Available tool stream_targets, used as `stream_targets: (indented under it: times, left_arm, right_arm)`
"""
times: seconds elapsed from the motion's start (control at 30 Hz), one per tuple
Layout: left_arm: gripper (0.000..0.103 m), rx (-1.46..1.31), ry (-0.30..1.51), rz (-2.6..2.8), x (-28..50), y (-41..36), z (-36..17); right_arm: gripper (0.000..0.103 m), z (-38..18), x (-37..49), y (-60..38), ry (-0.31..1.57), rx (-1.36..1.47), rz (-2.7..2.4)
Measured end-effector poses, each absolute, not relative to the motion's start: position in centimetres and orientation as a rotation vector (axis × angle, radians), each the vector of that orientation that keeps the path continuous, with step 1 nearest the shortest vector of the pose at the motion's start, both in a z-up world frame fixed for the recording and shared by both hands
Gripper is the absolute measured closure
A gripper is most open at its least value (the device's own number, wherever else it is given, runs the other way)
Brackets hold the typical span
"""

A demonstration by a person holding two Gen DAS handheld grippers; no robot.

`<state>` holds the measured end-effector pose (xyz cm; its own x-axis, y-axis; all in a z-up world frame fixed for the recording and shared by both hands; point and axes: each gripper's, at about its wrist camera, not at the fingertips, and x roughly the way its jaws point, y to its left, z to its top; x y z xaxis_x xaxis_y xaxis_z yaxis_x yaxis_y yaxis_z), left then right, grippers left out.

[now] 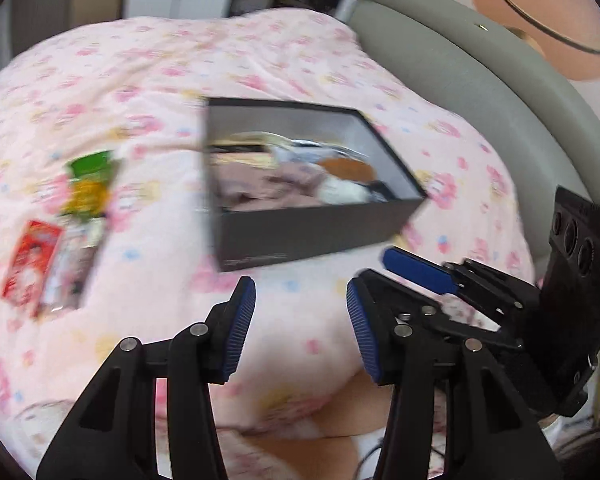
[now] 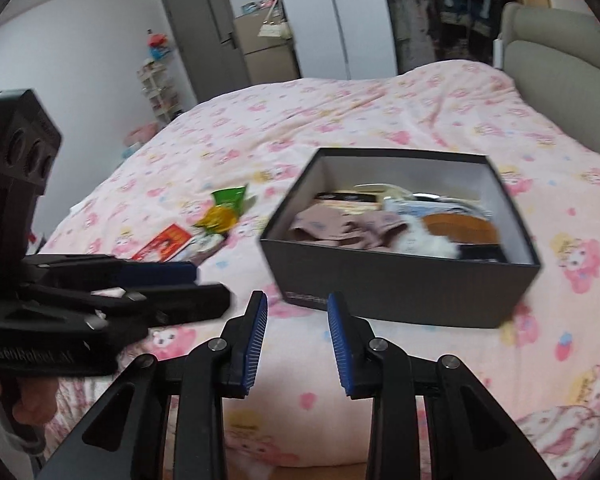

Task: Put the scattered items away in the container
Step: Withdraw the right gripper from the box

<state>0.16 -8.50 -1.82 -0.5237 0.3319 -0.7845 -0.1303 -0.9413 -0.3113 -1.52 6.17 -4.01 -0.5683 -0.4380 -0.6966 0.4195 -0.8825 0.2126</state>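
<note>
Box [image 2: 400, 292] sits ahead of both empty, spread-jawed grippers: left gripper [image 1: 300, 320], right gripper [image 2: 297, 340]; snack packets [image 1: 56, 236] lie left.

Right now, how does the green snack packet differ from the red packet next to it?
The green snack packet is green and yellow and crinkled; the red packet is red and lies flat. The green one lies farther from both grippers, the red one nearer. Both rest on the pink bedspread, left of the black box.

Right claw [image 2: 297, 336] parted and empty above pink patterned bed [image 2: 380, 120], dark open box [image 2: 404, 288] of clothes just ahead, green snack packet [image 2: 229, 199] and red packet [image 2: 165, 243] left, left claw [image 2: 180, 284] beside.
</note>
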Motion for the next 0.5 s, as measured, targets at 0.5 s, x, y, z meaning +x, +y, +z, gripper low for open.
stream_targets:
  times: [0.5]
  left_arm:
    - [0.05,-1.509,-0.786,2.75,3.4,-31.7,-7.7]
  right_arm:
    - [0.075,-8.1,-7.0,-7.1,-0.008,1.214,-2.056]
